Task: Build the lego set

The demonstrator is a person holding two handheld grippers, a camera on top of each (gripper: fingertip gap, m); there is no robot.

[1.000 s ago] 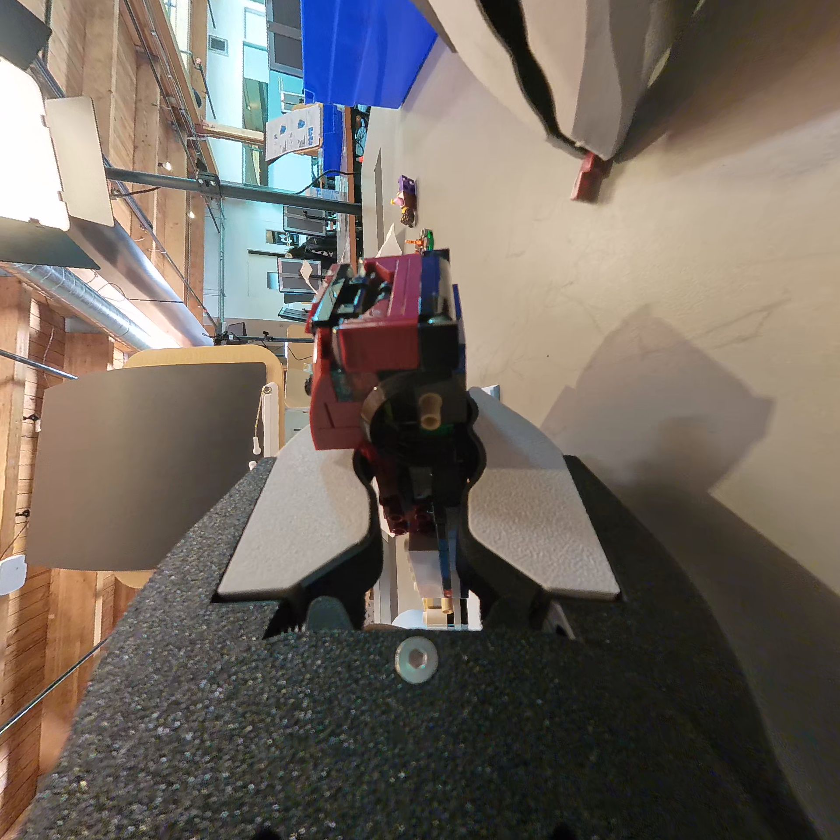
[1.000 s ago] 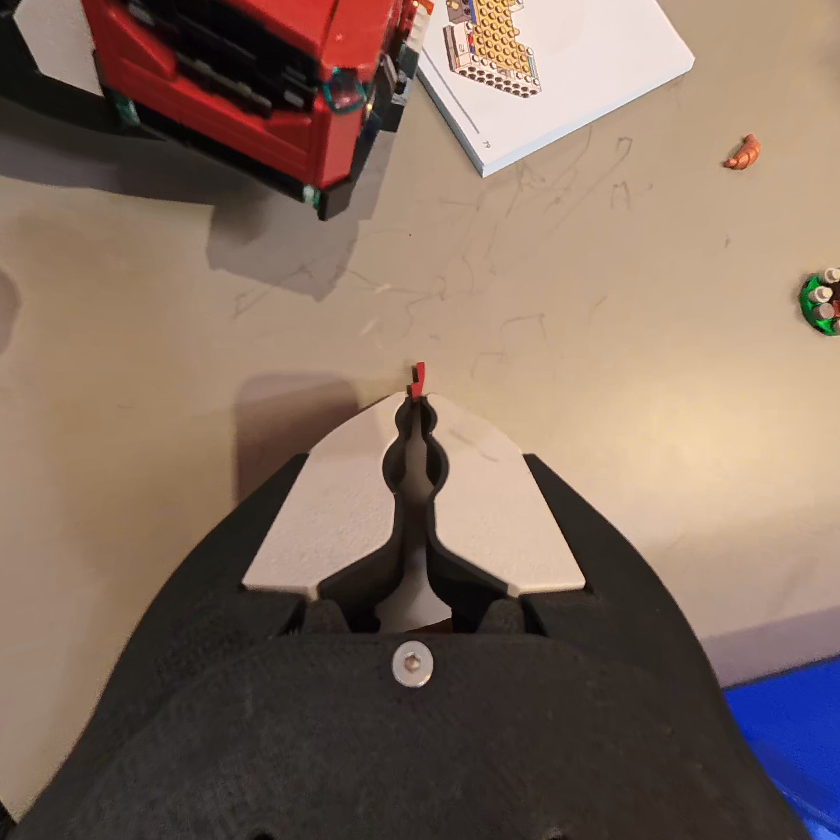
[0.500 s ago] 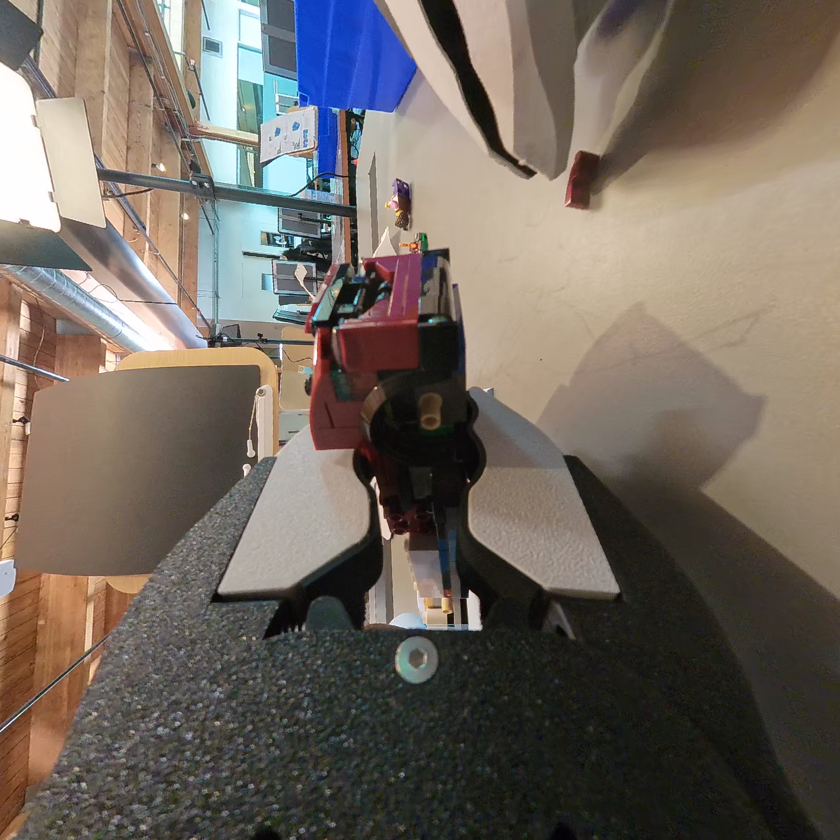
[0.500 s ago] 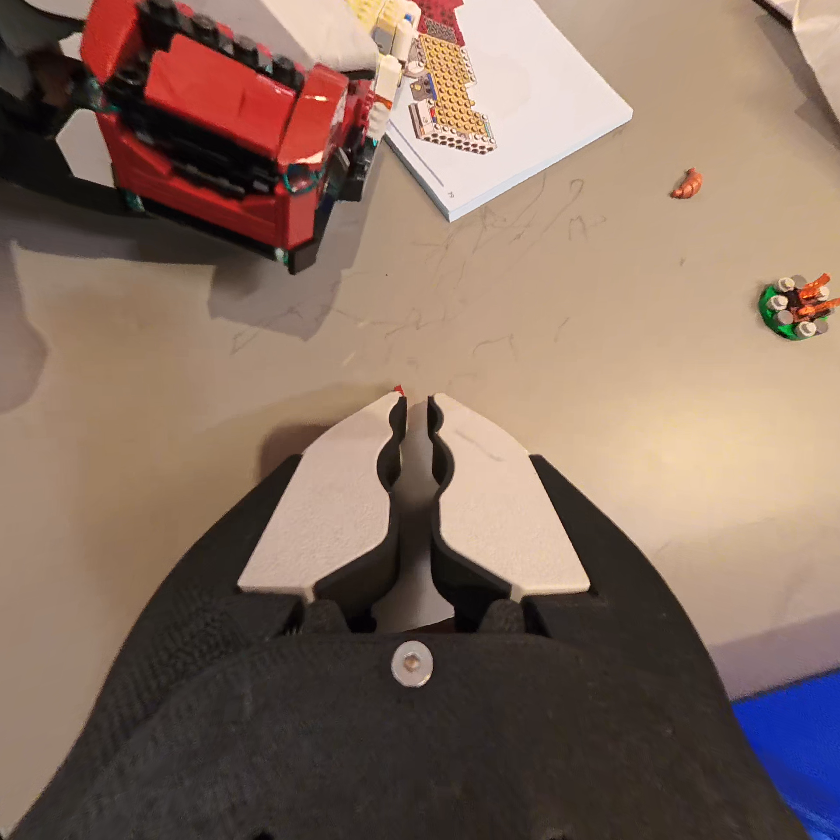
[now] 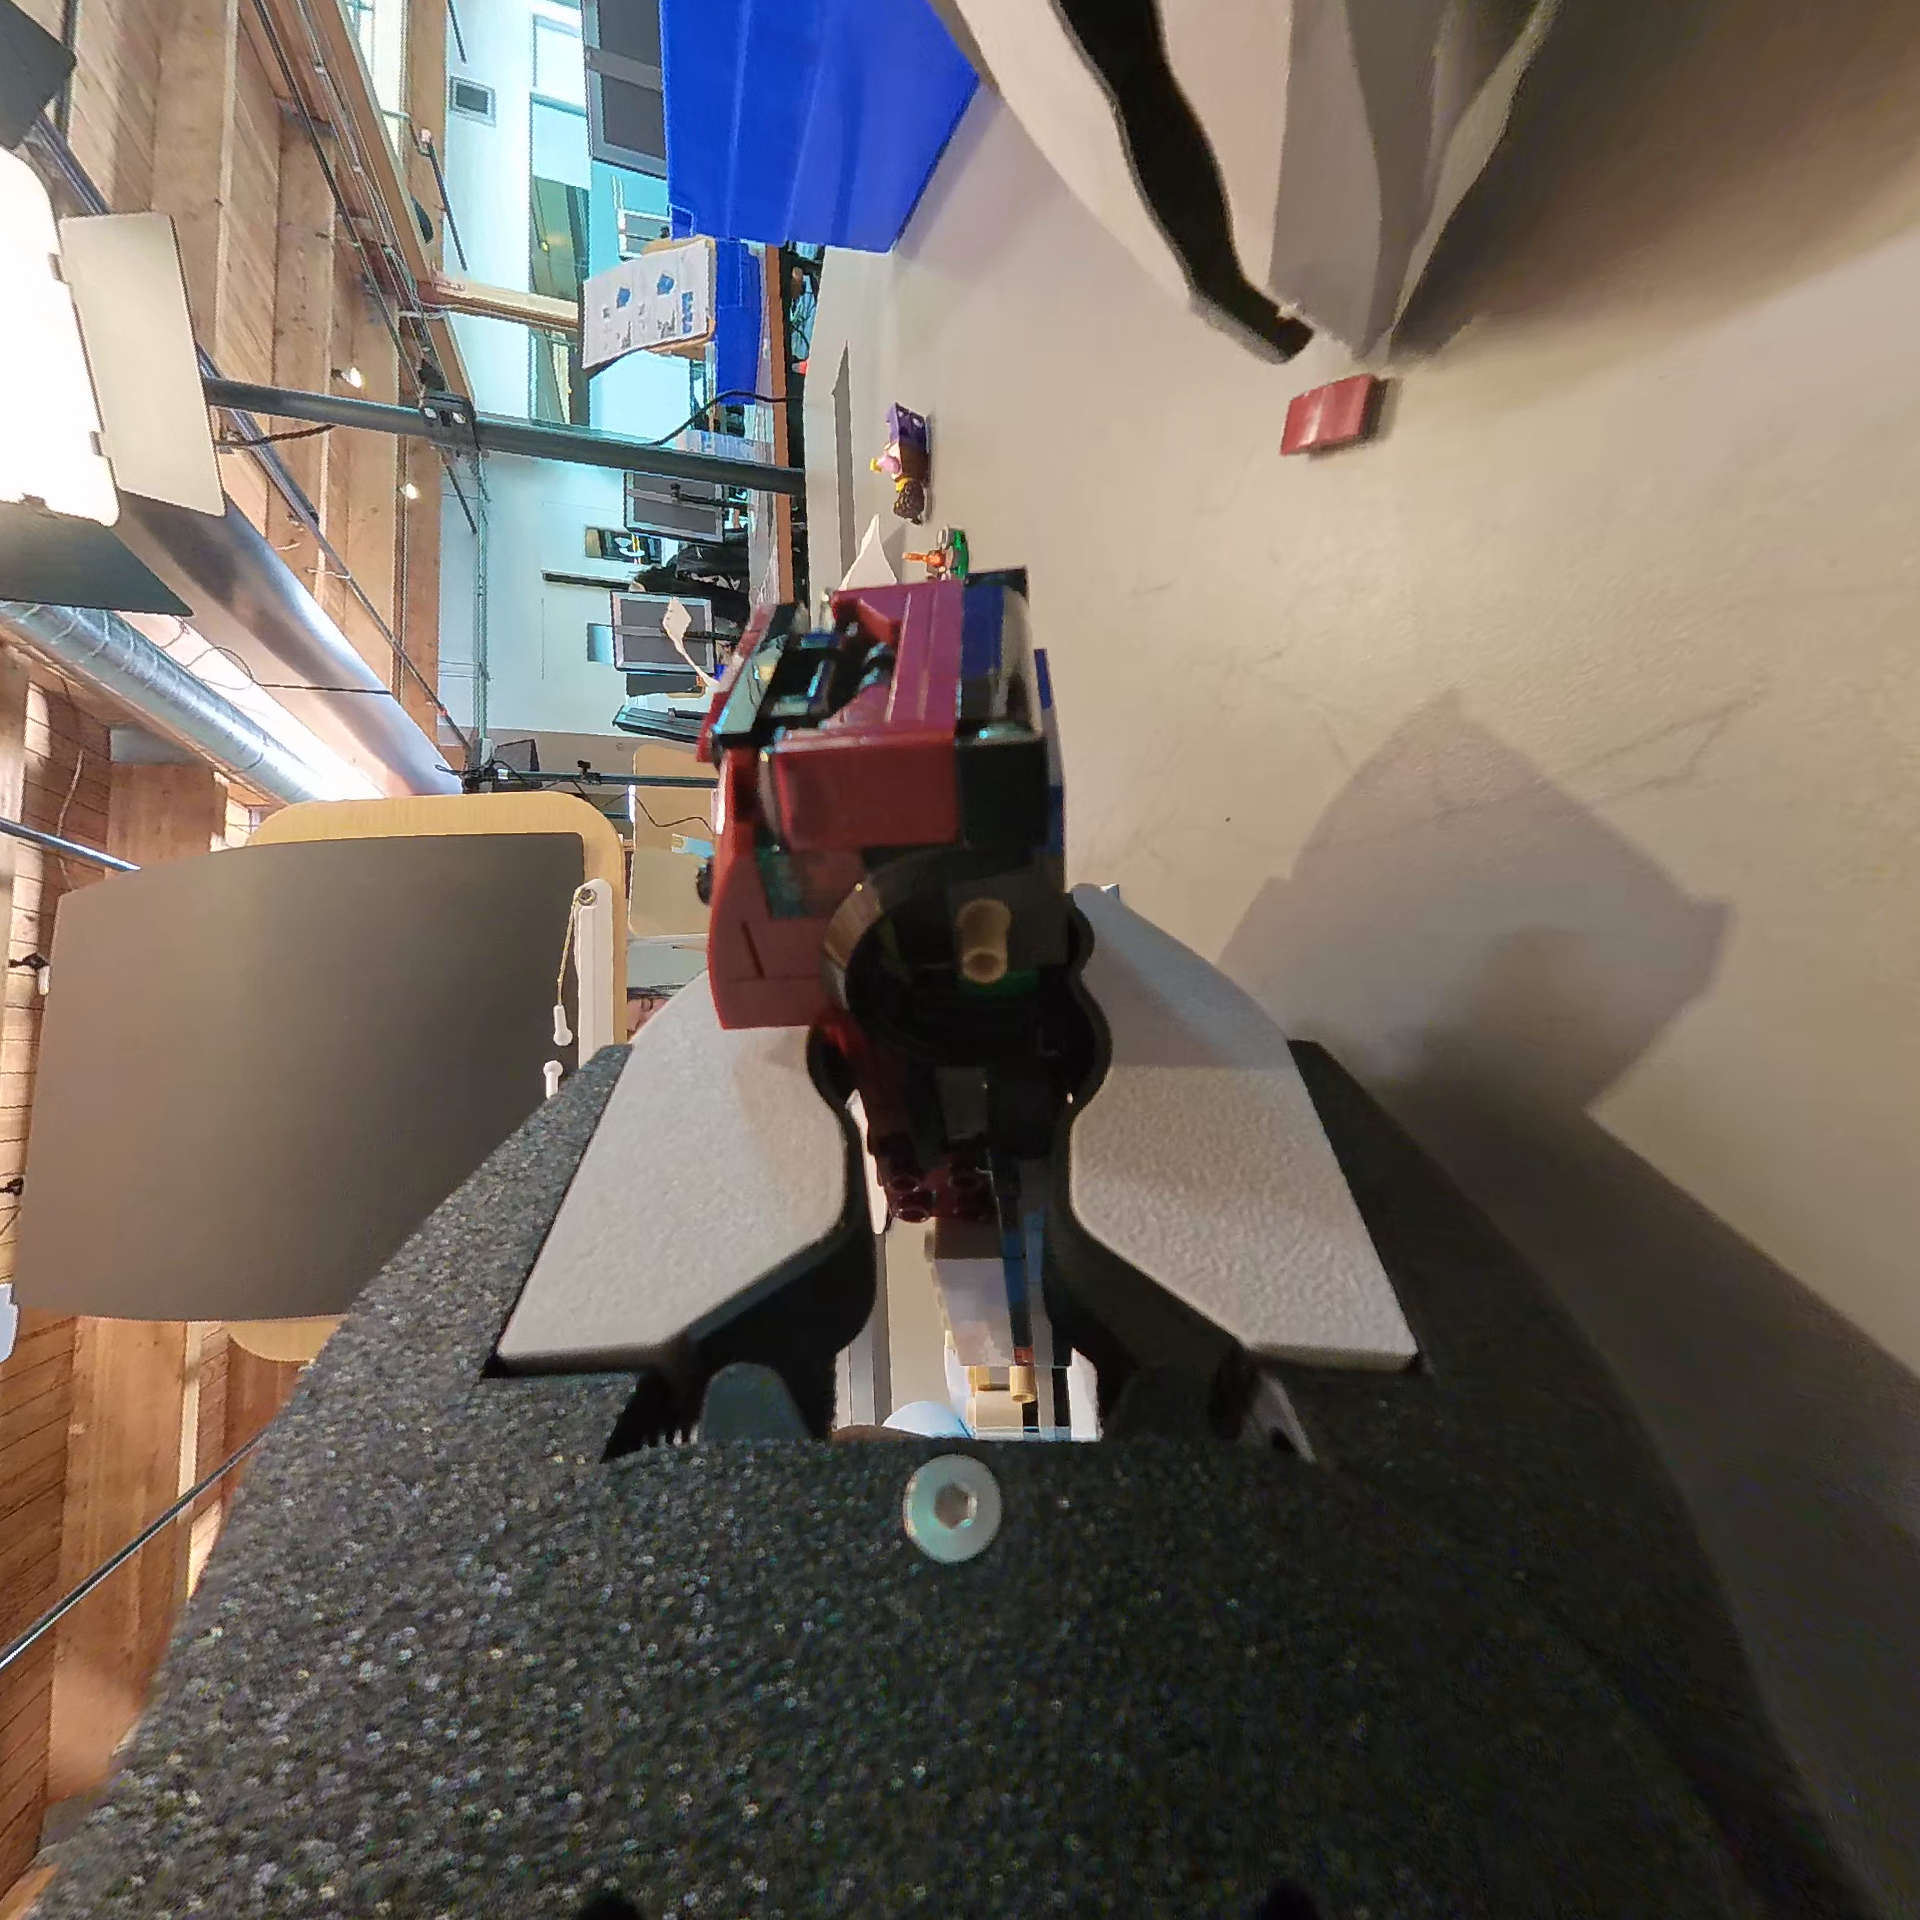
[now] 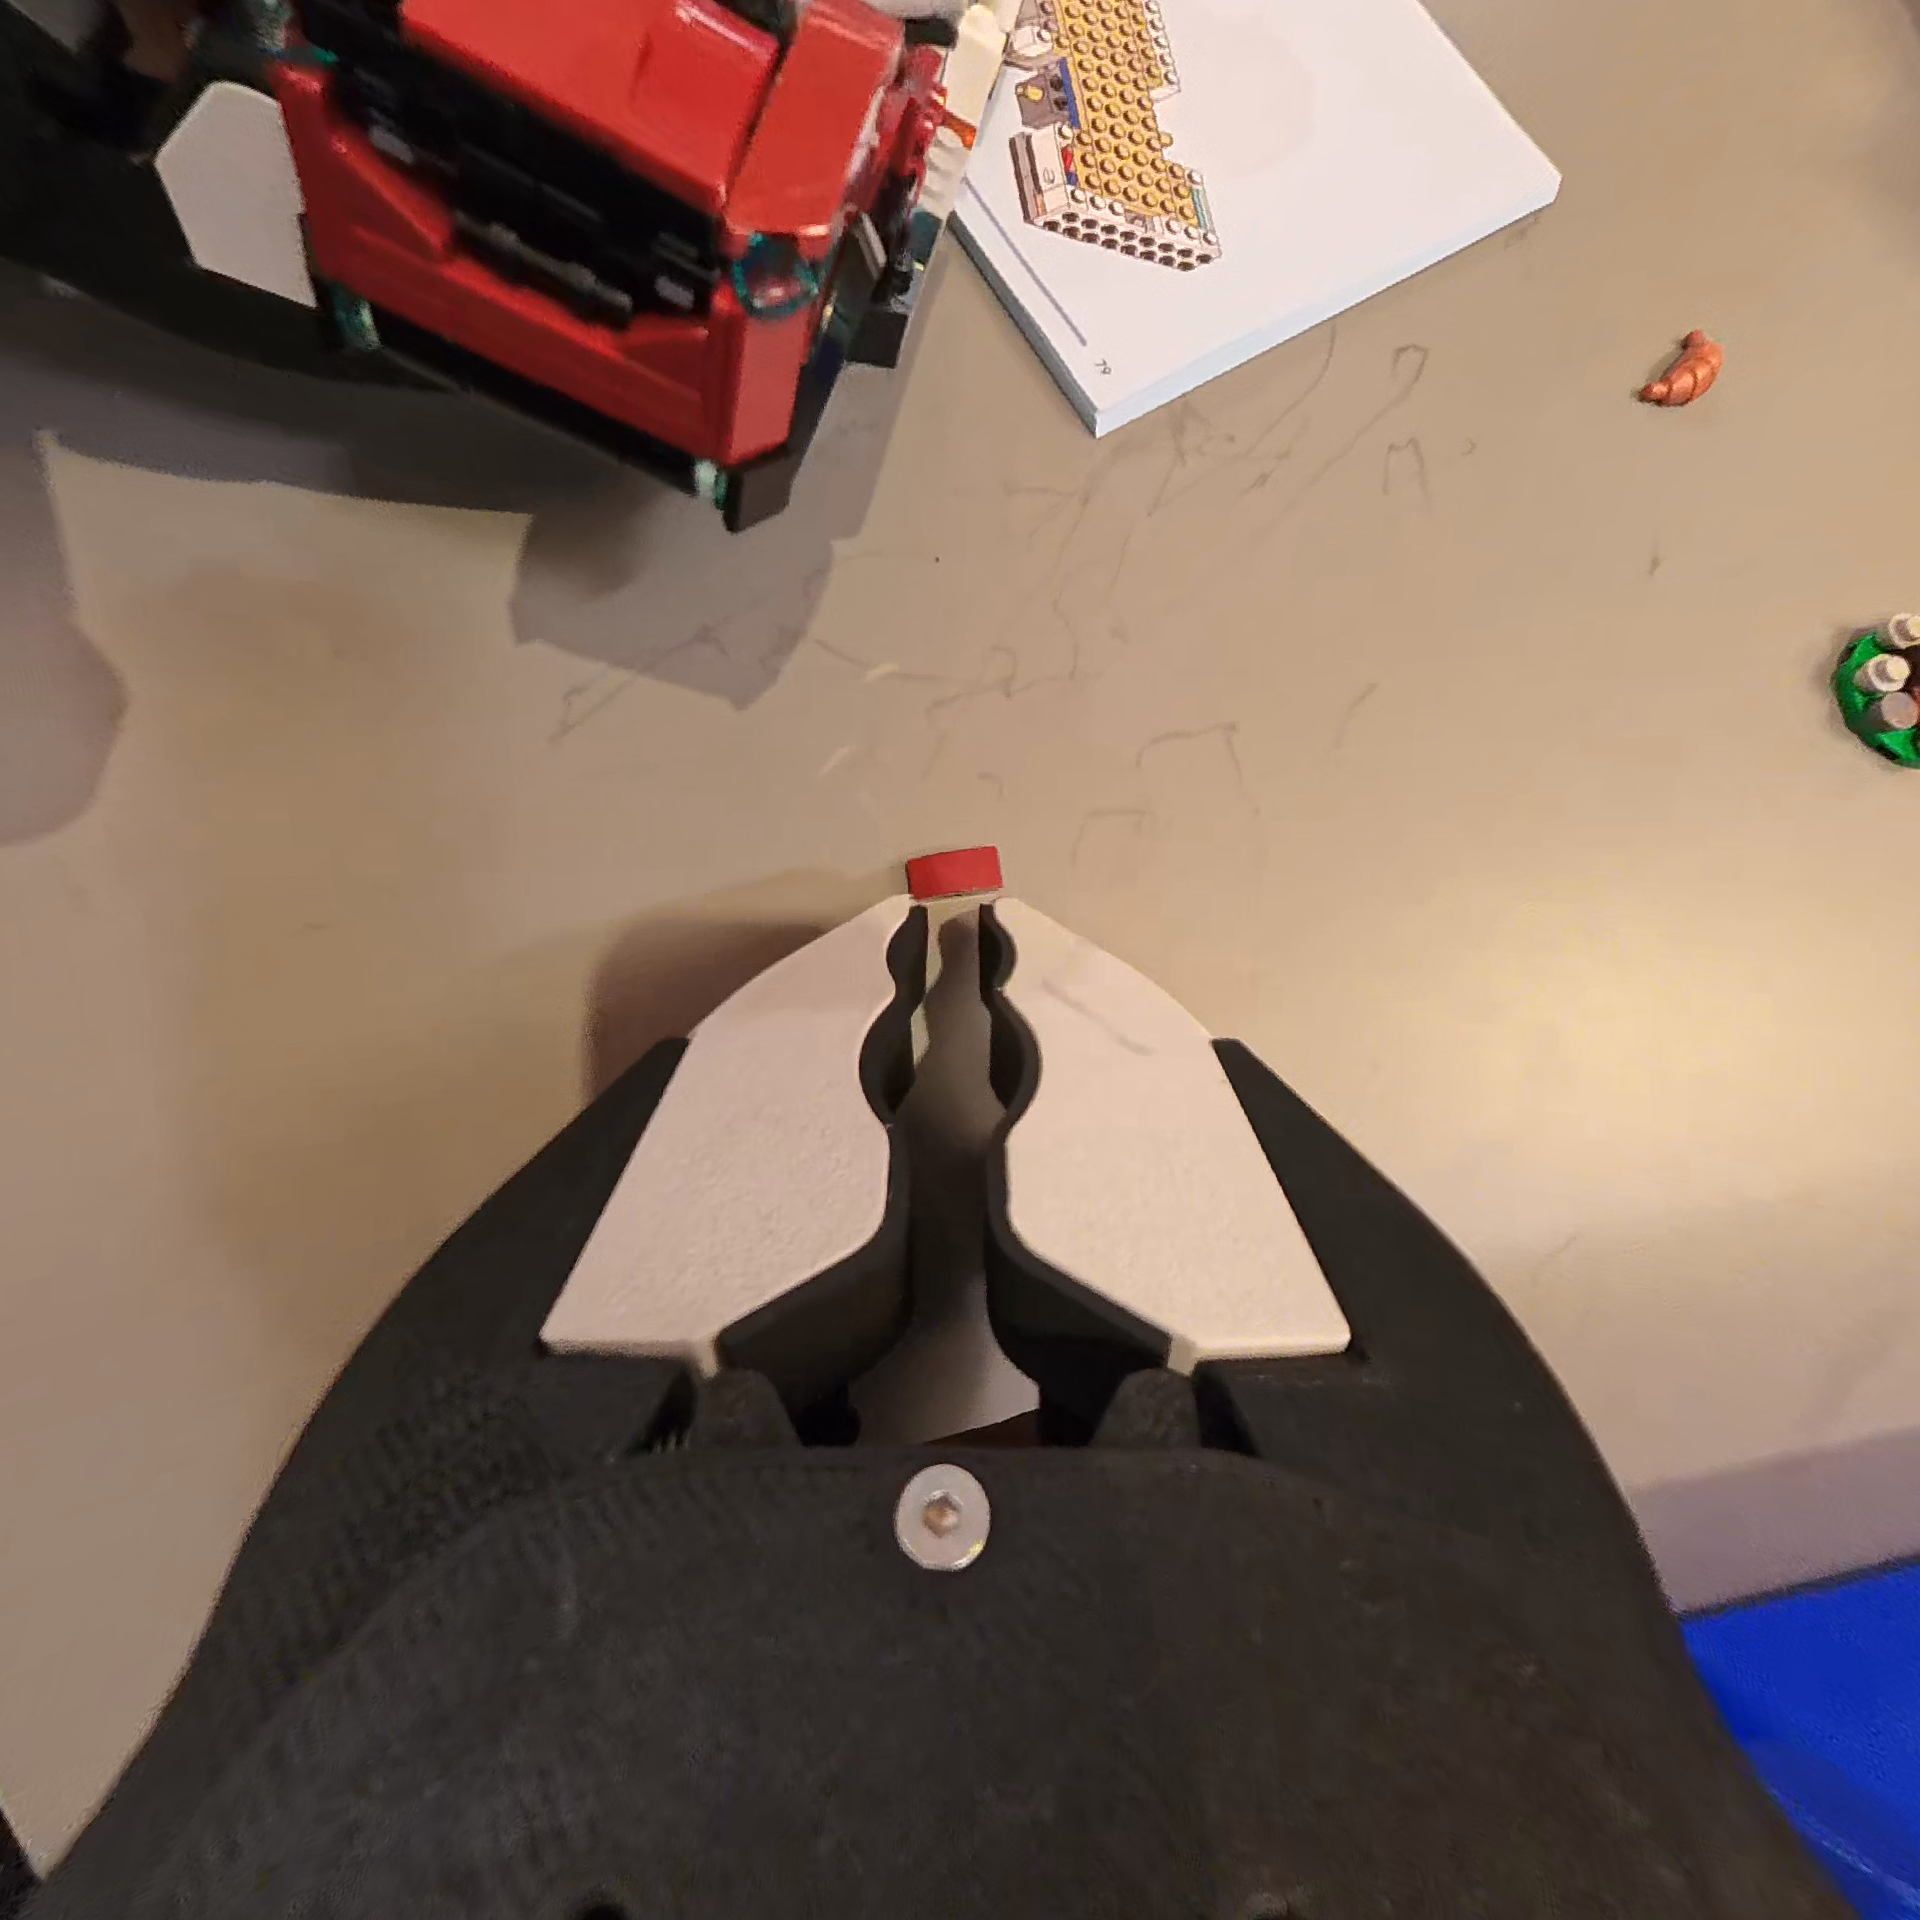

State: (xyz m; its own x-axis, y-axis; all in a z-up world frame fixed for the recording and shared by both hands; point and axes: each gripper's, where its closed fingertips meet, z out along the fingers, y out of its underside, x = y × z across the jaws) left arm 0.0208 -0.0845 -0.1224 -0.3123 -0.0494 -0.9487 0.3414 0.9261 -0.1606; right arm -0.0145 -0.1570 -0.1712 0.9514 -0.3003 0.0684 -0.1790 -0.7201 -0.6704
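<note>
My left gripper (image 5: 961, 966) is shut on a red brick-built vehicle (image 5: 862, 748), with a black wheel hub and tan axle pin between the pads. The vehicle (image 6: 582, 208) also shows at the top left of the right wrist view, held above the tan table (image 6: 1351, 935). My right gripper (image 6: 953, 914) is slightly open and holds nothing. A small flat red piece (image 6: 953, 871) lies on the table just ahead of its fingertips. In the left wrist view the same red piece (image 5: 1333, 416) lies apart from the right gripper's fingertip (image 5: 1262, 327).
A white instruction booklet (image 6: 1299, 177) lies at the top of the right wrist view. An orange croissant-shaped piece (image 6: 1683, 369) and a green round piece with studs (image 6: 1881, 691) lie at the right. A blue surface (image 6: 1818, 1714) is at the bottom right. A chair back (image 5: 301, 1070) stands beyond the table. Left tips to right tips: about 10 cm.
My right gripper was shut on the small red piece held edge-on; its pads parted and the piece now lies flat on the table. The left gripper keeps its hold on the vehicle.
</note>
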